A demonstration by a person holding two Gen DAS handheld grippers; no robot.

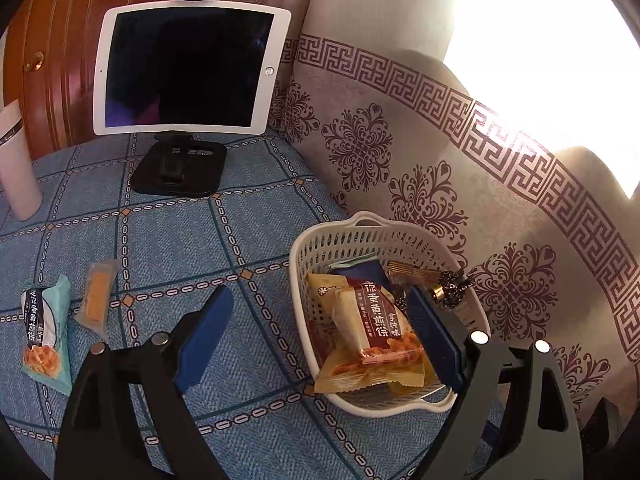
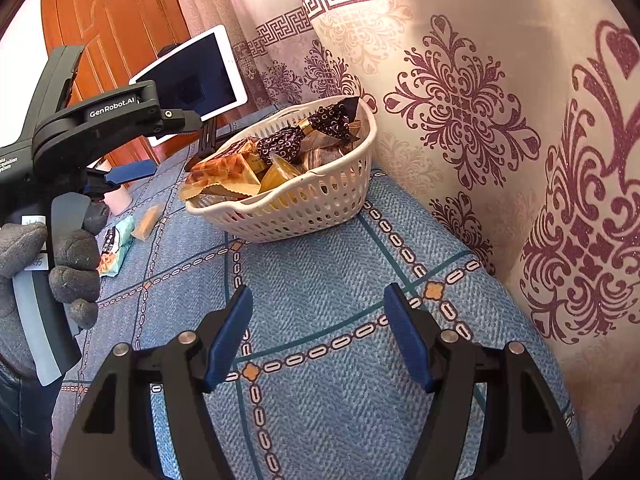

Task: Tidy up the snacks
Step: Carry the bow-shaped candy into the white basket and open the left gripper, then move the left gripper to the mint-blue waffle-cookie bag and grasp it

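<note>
Table: a blue checked cloth (image 1: 168,248) is laid over the whole top.
Surroundings: a patterned curtain (image 1: 420,152) is hung at 3 o'clock; a wooden door (image 1: 60,52) is seen at 11 o'clock.
Tablet (image 1: 188,70): propped on a black stand at 12 o'clock, screen dark.
White basket (image 1: 320,240): set against the curtain, filled with snack packs.
Yellow snack pack (image 1: 372,340): lying at the basket's near end.
Teal snack pack (image 1: 44,328), small orange pack (image 1: 96,296): left on the cloth at 9 o'clock.
Left claw (image 1: 320,332): spread wide, nothing pinched.
Right claw (image 2: 320,340): spread over bare cloth, nothing pinched.
</note>
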